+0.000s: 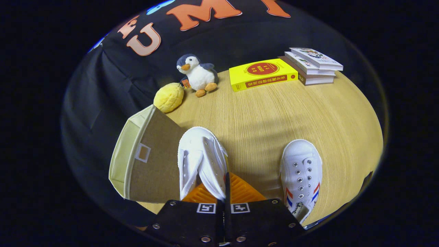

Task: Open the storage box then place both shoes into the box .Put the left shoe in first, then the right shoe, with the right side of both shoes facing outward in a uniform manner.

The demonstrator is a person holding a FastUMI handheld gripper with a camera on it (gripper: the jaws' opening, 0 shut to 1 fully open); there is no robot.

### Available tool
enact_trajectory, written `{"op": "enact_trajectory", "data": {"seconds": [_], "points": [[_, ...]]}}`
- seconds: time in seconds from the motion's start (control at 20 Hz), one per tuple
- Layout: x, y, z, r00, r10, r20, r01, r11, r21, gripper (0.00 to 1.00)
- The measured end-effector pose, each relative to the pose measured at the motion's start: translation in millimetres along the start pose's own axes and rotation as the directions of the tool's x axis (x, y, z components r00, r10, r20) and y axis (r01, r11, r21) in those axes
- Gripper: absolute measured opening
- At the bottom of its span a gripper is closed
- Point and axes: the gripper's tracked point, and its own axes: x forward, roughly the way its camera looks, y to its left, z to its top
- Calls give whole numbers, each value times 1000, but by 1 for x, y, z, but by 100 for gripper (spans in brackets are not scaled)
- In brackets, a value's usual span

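While tongs clamp left shoe, box sits just beside.

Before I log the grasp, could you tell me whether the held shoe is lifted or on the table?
Lifted: the claw is shut on the shoe, which hangs above the table beside the storage box.

Open tabletop ahead, clutter at the edges

Bare table lay mid-frame between the two shoes; storage box blocked lower left, plush penguin and books lined the top.
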Motion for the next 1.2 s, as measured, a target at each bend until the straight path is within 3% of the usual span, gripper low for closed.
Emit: {"op": "enact_trajectory", "data": {"seconds": [0.6,0.95,1.2], "points": [[-44,114,66,990,119,77,-114,992,-61,2],[-35,185,63,989,146,35,-143,987,-67,2],[-10,222,50,994,112,-6,-112,992,-66,2]]}}
